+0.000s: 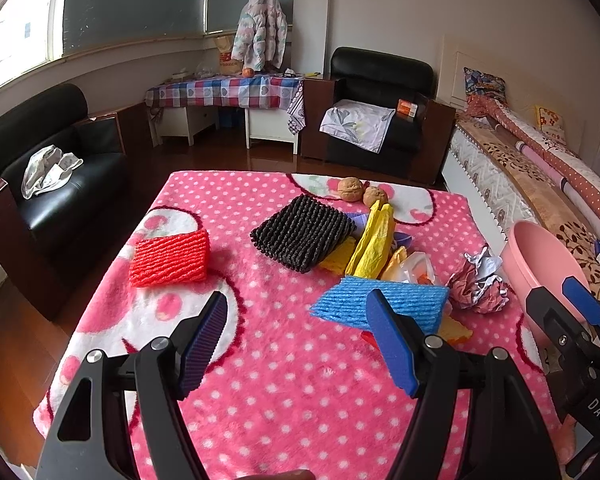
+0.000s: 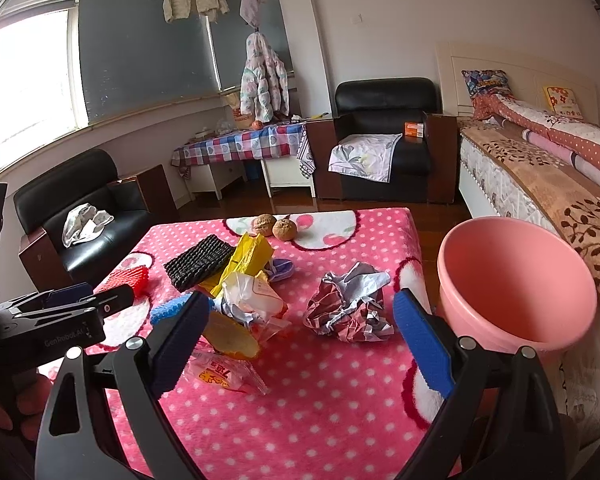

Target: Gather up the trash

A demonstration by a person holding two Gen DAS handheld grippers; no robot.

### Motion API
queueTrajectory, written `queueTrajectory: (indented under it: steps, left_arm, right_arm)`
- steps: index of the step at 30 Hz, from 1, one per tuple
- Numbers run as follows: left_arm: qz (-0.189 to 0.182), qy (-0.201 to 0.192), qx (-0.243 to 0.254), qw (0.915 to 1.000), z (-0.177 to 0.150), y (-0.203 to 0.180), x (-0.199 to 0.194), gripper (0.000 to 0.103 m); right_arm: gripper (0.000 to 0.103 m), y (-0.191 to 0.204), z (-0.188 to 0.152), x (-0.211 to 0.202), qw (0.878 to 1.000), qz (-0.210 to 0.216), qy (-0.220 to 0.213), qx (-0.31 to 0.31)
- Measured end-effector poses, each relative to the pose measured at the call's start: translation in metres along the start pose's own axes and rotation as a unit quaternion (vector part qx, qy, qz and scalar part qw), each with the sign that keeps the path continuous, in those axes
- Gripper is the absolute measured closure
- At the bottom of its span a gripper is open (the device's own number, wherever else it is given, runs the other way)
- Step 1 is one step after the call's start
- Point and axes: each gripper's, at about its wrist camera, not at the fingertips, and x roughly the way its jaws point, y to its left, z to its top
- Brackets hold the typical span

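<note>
Trash lies on a pink dotted blanket (image 1: 284, 380): a red foam net (image 1: 170, 258), a black foam net (image 1: 302, 232), a blue foam net (image 1: 384, 304), a yellow bag (image 1: 374, 244), a clear wrapper (image 2: 254, 300) and a crumpled paper ball (image 2: 350, 308). My left gripper (image 1: 296, 316) hovers open over the blanket, just before the blue net. My right gripper (image 2: 300, 312) is open too, its fingers spanning the wrapper pile and the paper ball from above, holding nothing. A pink basin (image 2: 516, 284) stands at the table's right edge.
Two walnuts (image 1: 362, 191) sit at the far edge of the blanket. Black armchairs (image 1: 56, 184) stand left and at the back, a bed (image 1: 540, 184) runs along the right, close to the basin. A snack packet (image 2: 220, 376) lies near the front.
</note>
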Motion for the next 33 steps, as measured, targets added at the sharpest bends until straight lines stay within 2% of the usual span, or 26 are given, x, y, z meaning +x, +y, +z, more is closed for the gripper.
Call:
queueTrajectory:
  steps: [33]
  left_arm:
    - [0.0, 0.002, 0.0, 1.0, 0.0004, -0.0004, 0.0008, 0.032]
  right_arm:
    - [0.009, -0.0073, -0.0033, 0.0029, 1.0, -0.003, -0.001, 0.008]
